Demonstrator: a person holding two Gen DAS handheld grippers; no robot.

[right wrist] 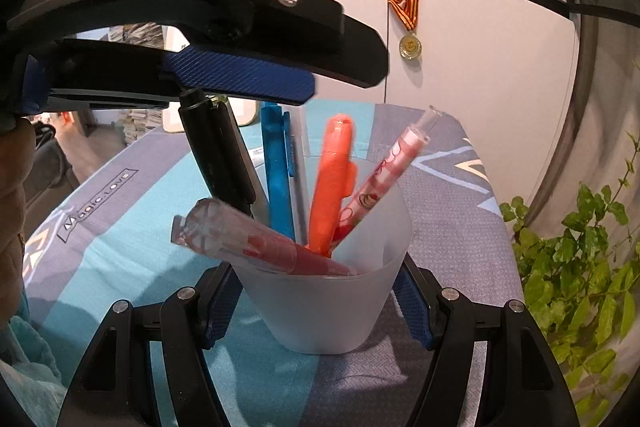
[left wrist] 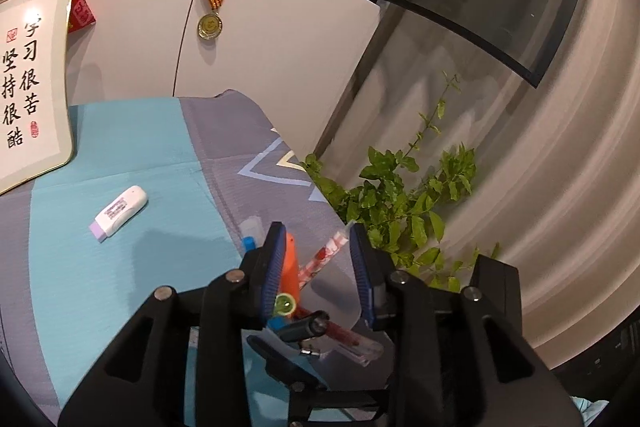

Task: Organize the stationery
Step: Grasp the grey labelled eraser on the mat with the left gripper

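Right wrist view: the cup (right wrist: 332,307) sits dead centre, its frosted wall clamped on both sides by the right gripper (right wrist: 320,301), probably to keep it from tipping while pens go in. Inside stand a black pen (right wrist: 220,155) at 11 o'clock, a blue pen (right wrist: 276,171), an orange pen (right wrist: 332,183) and two clear pink ones leaning outward. The left gripper (right wrist: 224,87) hangs over the cup at 10 o'clock, its blue pad just above the black pen's cap. In the left wrist view that gripper (left wrist: 318,275) stands parted, and nothing looks pinched between its pads; the black pen (left wrist: 304,329) lies below them, so it seems freshly let go. An eraser (left wrist: 120,213) lies on the surface at 9 o'clock, not yet tidied.
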